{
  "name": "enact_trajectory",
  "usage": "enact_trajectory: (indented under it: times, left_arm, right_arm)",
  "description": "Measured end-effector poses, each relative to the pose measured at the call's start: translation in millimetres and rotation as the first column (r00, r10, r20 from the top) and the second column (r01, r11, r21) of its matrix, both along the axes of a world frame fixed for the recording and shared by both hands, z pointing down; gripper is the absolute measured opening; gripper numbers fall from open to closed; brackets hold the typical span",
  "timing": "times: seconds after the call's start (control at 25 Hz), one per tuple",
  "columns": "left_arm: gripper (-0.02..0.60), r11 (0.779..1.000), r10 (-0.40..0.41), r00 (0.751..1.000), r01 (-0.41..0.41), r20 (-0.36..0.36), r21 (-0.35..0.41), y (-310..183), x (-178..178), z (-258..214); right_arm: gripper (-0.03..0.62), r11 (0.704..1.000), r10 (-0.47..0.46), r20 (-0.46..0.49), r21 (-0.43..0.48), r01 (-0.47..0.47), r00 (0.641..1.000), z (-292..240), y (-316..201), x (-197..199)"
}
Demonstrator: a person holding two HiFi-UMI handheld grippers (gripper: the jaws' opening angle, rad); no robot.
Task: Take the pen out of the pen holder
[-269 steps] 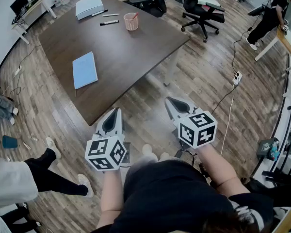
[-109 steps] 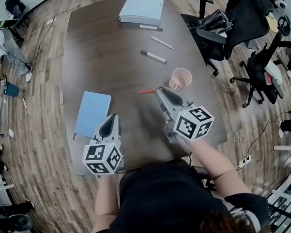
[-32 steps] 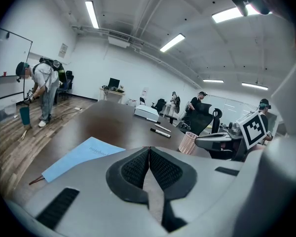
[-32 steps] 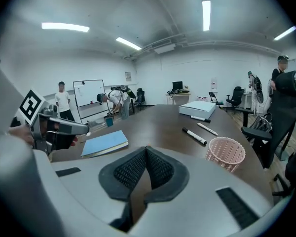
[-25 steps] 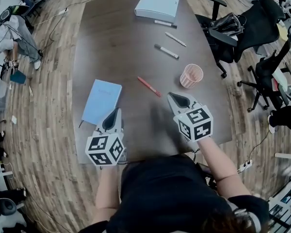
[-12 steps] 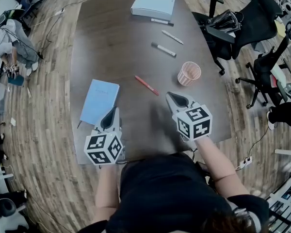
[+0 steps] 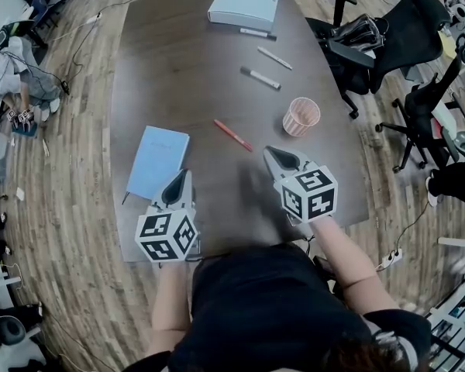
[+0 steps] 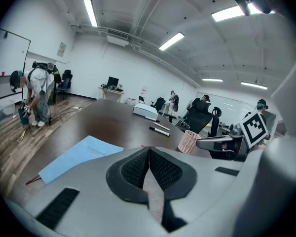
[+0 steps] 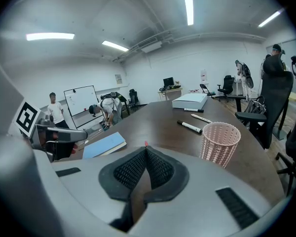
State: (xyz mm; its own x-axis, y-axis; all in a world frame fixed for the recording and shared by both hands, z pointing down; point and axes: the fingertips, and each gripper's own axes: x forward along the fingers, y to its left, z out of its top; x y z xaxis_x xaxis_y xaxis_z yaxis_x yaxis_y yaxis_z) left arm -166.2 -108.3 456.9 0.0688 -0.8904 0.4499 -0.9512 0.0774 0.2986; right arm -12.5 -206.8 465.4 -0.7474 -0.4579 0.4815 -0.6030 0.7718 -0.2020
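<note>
1. Moved since a few seconds back: red pen (image 7: 232, 135), then at the tip of the right gripper (image 7: 268, 152), now lying flat on the table (image 7: 178, 68), apart from both grippers. Much earlier, seen standing in the pen holder (image 7: 301, 116).
2. Pen now out of the holder, lying aslant to the holder's left and beyond the right gripper's tip. Only its red end peeks over the jaw tips in the right gripper view (image 9: 146, 143).
3. Right gripper: jaws together, pads meeting at the tip, nothing between them.
4. Left gripper (image 7: 186, 175): jaws likewise closed on nothing, held over the near edge of the table just beside the blue notebook (image 7: 156, 161).
5. Pen holder: pink, perforated, upright, empty as far as can be seen, standing ahead and to the right of the right gripper.
6. Farther up the table: three markers (image 7: 260, 78) lying loose, and a white box (image 7: 245, 3) at the far end.
7. Around the table: office chairs (image 7: 372, 33) on the right, a person (image 7: 15, 53) bent over on the floor at the left.
</note>
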Motion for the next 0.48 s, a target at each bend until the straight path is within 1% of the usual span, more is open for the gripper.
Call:
enact_trajectory:
  times: [0.28, 0.48]
  left_arm:
    - [0.029, 1.000, -0.023, 1.000, 0.023, -0.002, -0.003, 5.7, -4.2, 2.2]
    - [0.029, 1.000, -0.017, 1.000, 0.017, -0.002, -0.005, 5.4, -0.5, 3.8]
  right_arm:
    - [0.017, 1.000, -0.015, -0.002, 0.002, 0.015, 1.000, 2.6, 0.7, -4.9]
    - [0.017, 1.000, -0.025, -0.004, 0.001, 0.025, 1.000, 3.9, 1.3, -5.8]
